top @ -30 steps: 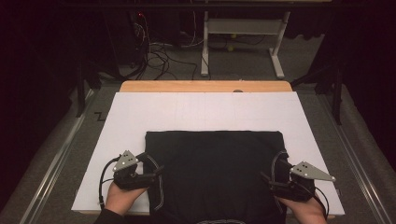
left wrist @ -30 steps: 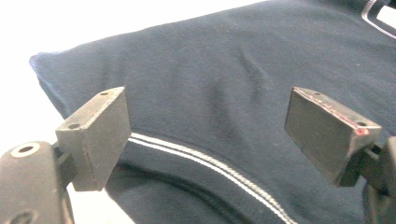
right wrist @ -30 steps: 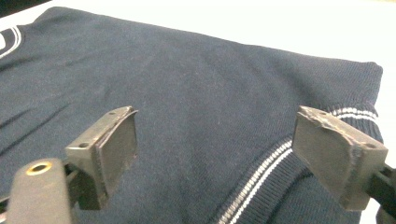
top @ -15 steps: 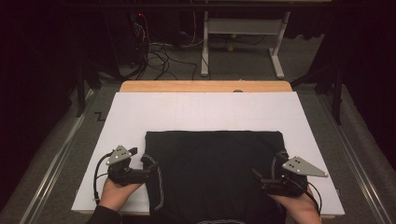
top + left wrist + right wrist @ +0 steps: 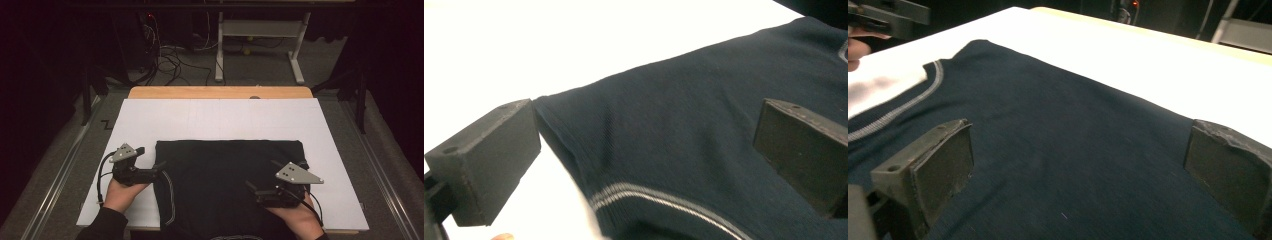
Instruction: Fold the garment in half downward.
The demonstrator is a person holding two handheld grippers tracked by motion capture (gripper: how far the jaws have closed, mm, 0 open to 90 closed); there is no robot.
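Left gripper [image 5: 161,169]: near left, held low by the left hand [image 5: 120,192]; jaws spread wide, one over the white sheet, the other over the cloth, straddling the garment's left edge; nothing pinched.
Right gripper [image 5: 255,189]: near right, in the right hand [image 5: 295,216], above the cloth and pointing left across it; jaws spread apart with the dark knit between them in the right gripper view; gripping nothing.
Garment [image 5: 230,185]: dark top lying flat on the near half of the desk, its near end at or over the near edge; a pale double stripe [image 5: 659,197] runs along a curved border at the near left; in the left gripper view the left edge [image 5: 555,129] looks doubled over with a small ridge.
White sheet [image 5: 220,120]: covers the desk, bare beyond the cloth; left and right margins beside the garment also bare.
Desk [image 5: 220,92]: a wooden strip shows at the far edge past the sheet.
Beyond: cables [image 5: 172,57] on the floor and a pale frame [image 5: 260,35], well apart from the work.
Risk, left: if the jaws close here they may catch a single layer, or slide off the edge, so the cloth slips free; the cause would be too shallow a bite.
Risk, right: closing on flat cloth may bunch it or catch nothing; uneven pulls from the two sides would skew the garment.
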